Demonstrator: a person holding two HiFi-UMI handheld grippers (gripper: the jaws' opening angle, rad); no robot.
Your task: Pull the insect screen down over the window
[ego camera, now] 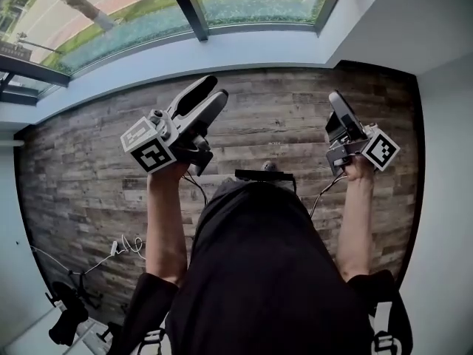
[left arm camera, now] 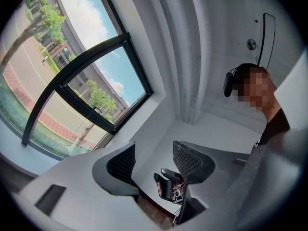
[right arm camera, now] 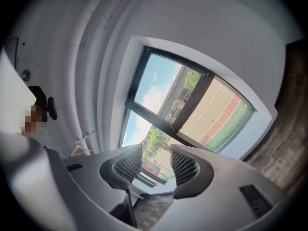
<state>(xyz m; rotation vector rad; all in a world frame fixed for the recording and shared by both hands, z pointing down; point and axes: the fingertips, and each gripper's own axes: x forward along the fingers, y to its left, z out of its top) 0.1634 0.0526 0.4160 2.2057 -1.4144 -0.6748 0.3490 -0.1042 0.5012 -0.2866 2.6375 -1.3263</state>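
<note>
Window (ego camera: 148, 13) ahead of you is bare glass; insect screen isn't down, nor in sight. You hold left hand-held gripper (ego camera: 209, 93) and right hand-held gripper (ego camera: 337, 102) toward it, both part-open, empty, prob. ready to catch its pull bar.

Left grey-and-black two-jaw gripper (ego camera: 213, 87) and right gripper (ego camera: 336, 99) are held level over the grey wood-plank floor (ego camera: 281, 117). Left jaws parted, empty. Dark-framed glass window (ego camera: 191, 6) lies beyond both tips, apart.
</note>
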